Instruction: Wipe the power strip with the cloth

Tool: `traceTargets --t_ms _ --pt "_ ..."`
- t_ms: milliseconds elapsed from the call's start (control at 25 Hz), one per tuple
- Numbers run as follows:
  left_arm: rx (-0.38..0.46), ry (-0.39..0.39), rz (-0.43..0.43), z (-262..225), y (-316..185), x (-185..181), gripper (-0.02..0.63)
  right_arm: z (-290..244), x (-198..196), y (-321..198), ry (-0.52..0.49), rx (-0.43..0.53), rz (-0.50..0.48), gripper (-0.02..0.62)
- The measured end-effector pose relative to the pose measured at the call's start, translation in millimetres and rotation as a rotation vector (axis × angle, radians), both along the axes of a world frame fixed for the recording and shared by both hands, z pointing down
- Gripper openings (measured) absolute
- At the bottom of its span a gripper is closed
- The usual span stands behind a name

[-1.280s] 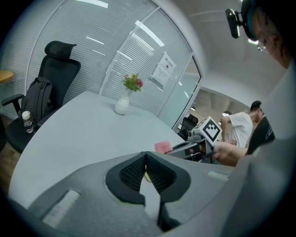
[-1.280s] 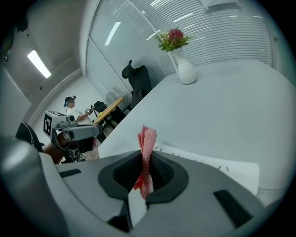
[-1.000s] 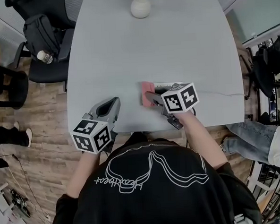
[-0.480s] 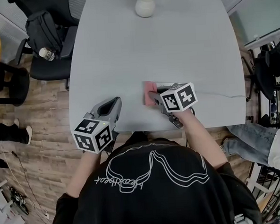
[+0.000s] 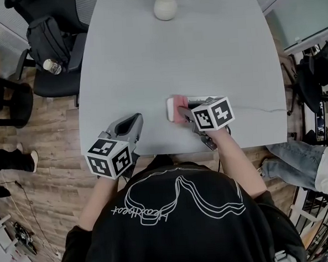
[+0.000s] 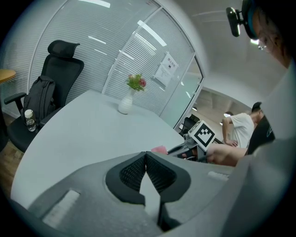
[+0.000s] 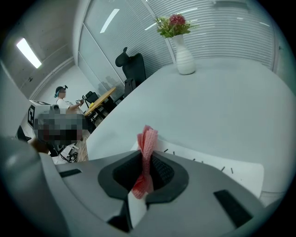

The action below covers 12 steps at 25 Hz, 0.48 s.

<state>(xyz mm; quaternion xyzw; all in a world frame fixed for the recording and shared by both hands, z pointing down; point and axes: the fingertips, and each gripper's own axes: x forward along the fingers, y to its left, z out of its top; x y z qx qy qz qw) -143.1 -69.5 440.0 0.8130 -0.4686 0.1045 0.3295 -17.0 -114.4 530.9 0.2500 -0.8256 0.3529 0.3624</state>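
Two claws are working over the smooth, pale grey desk point(image 5: 203, 53). The right claw point(image 5: 181, 114) point(image 7: 145, 171) is pinching one pink mesh cloth point(image 5: 176, 108) point(image 7: 147, 141), which is standing bunched between its ribbed black pads. The claw is holding the cloth over the left end of the one long white plastic power strip point(image 5: 198, 100) point(image 7: 210, 165) by the near edge, and its cube is hiding much of the strip. The left claw point(image 5: 131, 124) point(image 6: 145, 167), pads pressed together on nothing, is hovering near left. One rounded white vase point(image 5: 165, 7) point(image 7: 185, 58) is standing at the far edge, partly cut off in the head view.
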Motion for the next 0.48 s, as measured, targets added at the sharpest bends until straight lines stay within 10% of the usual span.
traceTargets --t_ms 480 --pt "-0.002 0.006 0.054 3.8 -7.9 23.2 0.014 2.6 53.8 -7.2 0.012 0.002 0.111 0.048"
